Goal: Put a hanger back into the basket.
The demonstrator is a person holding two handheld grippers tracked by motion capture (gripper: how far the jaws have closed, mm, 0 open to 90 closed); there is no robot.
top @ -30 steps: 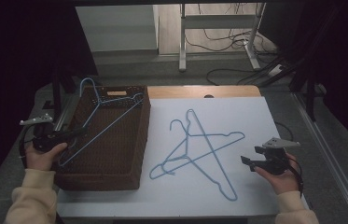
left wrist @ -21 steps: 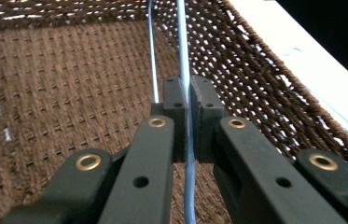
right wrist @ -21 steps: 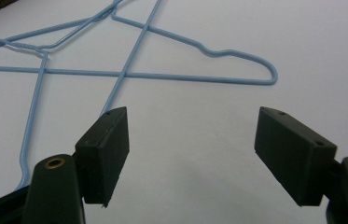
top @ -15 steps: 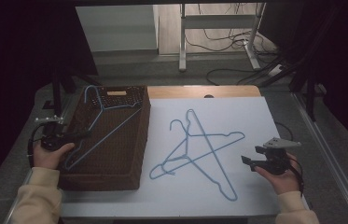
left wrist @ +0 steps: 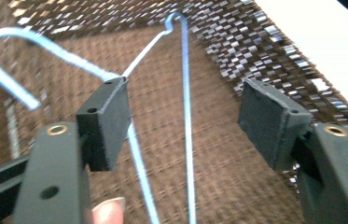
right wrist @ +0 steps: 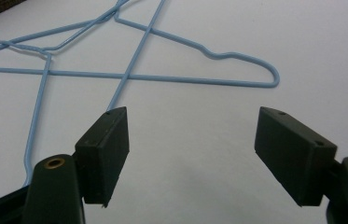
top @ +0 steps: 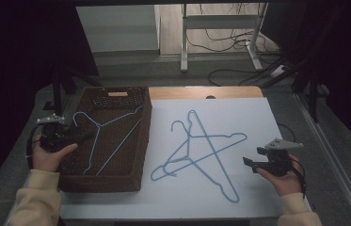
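Observation:
A light-blue wire hanger (top: 99, 126) lies inside the brown woven basket (top: 102, 184) at the table's left, with its hook toward the left wall. My left gripper (top: 86, 136) hovers over the basket's left side, open. In the left gripper view the hanger (left wrist: 188, 140) runs between the spread jaws of the left gripper (left wrist: 189, 115) without touching the pads. Two more blue hangers (top: 196, 150) lie crossed on the white sheet (top: 258, 117). My right gripper (top: 254, 156) is open above the sheet, right of them. In the right gripper view those hangers (right wrist: 162, 78) lie beyond the right gripper (right wrist: 198, 151).
A wooden strip (top: 229, 92) borders the table's far edge. Behind the table stand a metal frame (top: 220, 42) and loose cables (top: 239, 70) on the floor. The sheet's near right part is bare.
The hanger has come down from a tilted hold at the basket's left and now lies inside the basket. The left jaws stand open. The right gripper has stayed put.

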